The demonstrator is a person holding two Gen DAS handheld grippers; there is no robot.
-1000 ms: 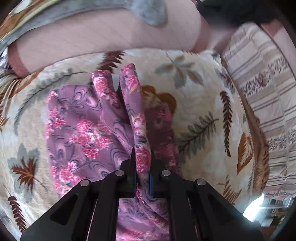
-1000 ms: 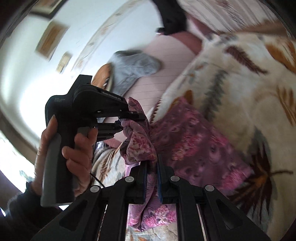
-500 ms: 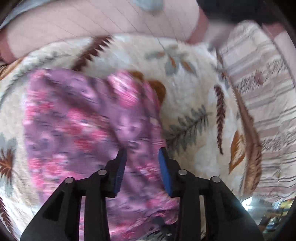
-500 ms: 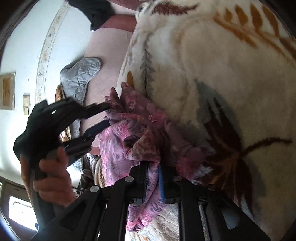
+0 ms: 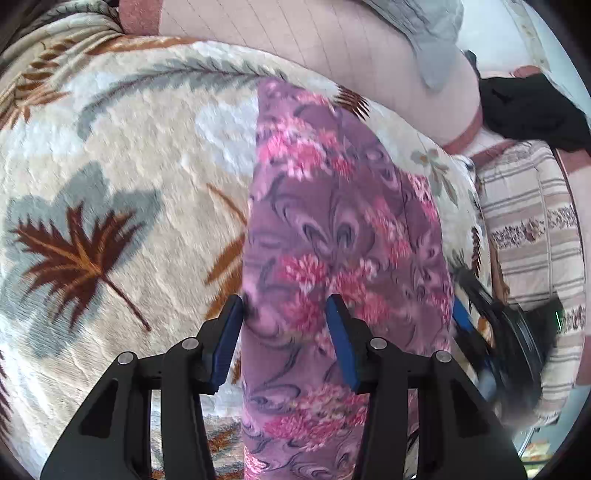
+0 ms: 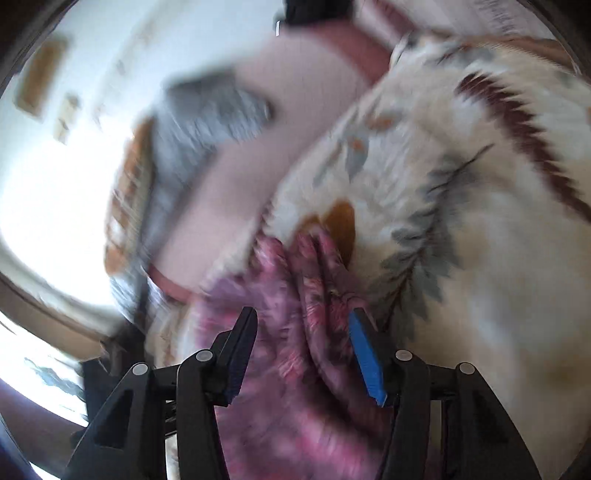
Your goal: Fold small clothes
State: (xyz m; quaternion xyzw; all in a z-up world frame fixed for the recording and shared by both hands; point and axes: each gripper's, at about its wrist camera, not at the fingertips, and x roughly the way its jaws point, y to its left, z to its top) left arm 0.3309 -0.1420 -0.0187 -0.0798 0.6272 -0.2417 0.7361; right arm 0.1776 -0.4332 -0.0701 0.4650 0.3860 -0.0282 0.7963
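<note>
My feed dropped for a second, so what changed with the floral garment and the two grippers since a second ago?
Both grippers let go. The left gripper and right gripper were each shut on a bunched fold of the purple floral garment; their jaws have just been opening, and the cloth now lies flat as a long folded strip. The leaf-print blanket stays underneath.

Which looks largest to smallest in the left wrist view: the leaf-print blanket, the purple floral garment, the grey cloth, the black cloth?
1. Leaf-print blanket
2. Purple floral garment, though it lies nearest the camera
3. and 4. Grey cloth and black cloth: they look alike, and both are cut off at the edge.
</note>
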